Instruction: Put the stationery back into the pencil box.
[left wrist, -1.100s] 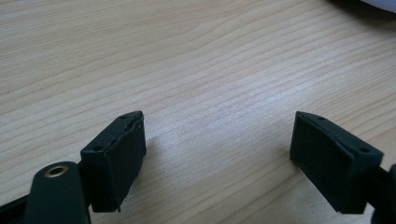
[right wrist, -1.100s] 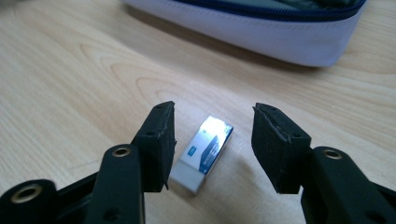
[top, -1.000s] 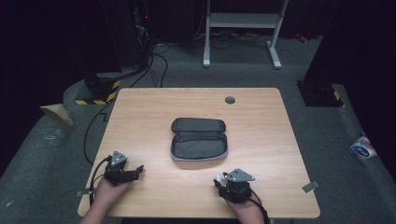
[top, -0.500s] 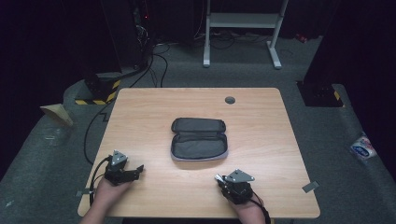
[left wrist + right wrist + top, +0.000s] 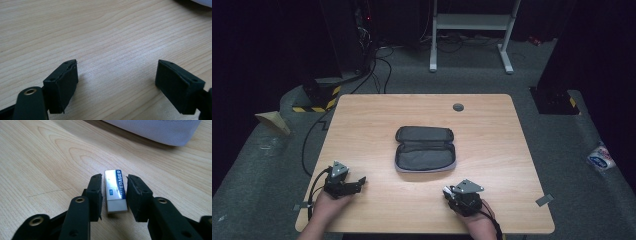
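We are at the pick-up of the eraser (image 5: pixel 116 190), a white block in a blue-and-white sleeve lying flat on the wooden counter (image 5: pixel 492 150) just in front of the open grey pencil case (image 5: pixel 425 148). In the right gripper view, the right gripper (image 5: pixel 114 195) sits low over the counter with the eraser between its fingers (image 5: pixel 95 195), one on each long side; a thin gap shows on both sides, so the pads flank it without pressing yet. Its jaws have just been closing and then eased a little wider, with the eraser staying between them. The left gripper (image 5: pixel 117 82) rests near the front left corner of the counter, its fingers spread wide over bare wood and holding nothing. We judge the step in hand to be the grasp itself. The next move calls for closing squarely on the sleeve's long sides, then lifting straight up and carrying the eraser to the case's open lower half, which lies near ahead.
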